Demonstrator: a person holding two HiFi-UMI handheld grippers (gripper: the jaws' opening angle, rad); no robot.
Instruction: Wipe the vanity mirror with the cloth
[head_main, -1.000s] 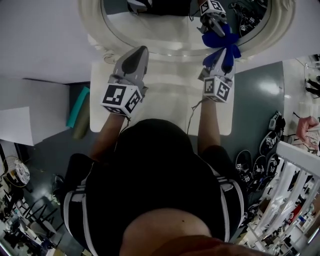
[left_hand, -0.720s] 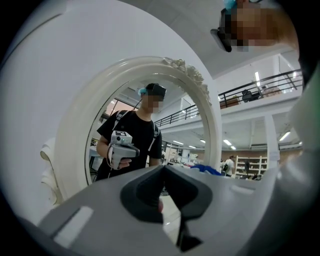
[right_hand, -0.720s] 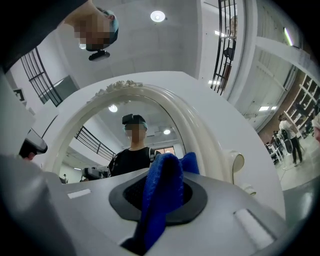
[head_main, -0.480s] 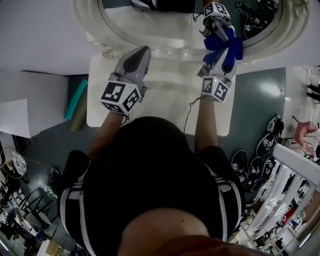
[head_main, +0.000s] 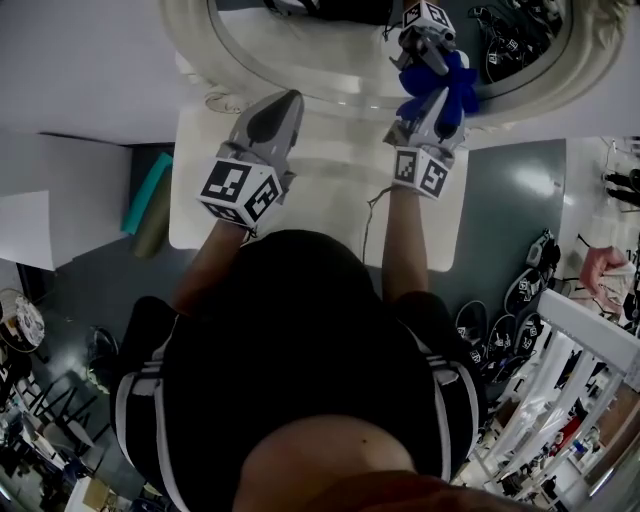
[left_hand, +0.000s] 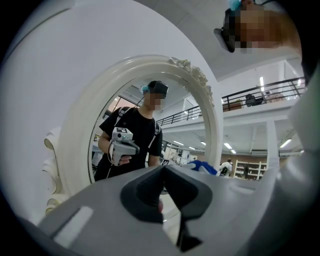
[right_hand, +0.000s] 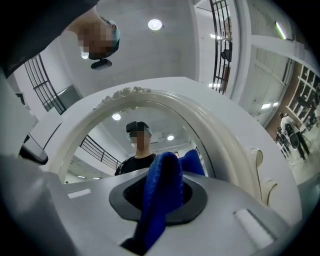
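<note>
my right gripper (head_main: 430, 110) pinches a bunched blue cloth (head_main: 446, 86), its fold pushed forward to meet the vanity mirror (head_main: 330, 55) low on the right of the glass, at the far edge of the vanity top (head_main: 330, 200). the cloth's length runs along my jaws, pointing into the glass. my left gripper (head_main: 272, 118), jaws pressed together and empty, hovers by the mirror's lower left, clear of the wiping.
</note>
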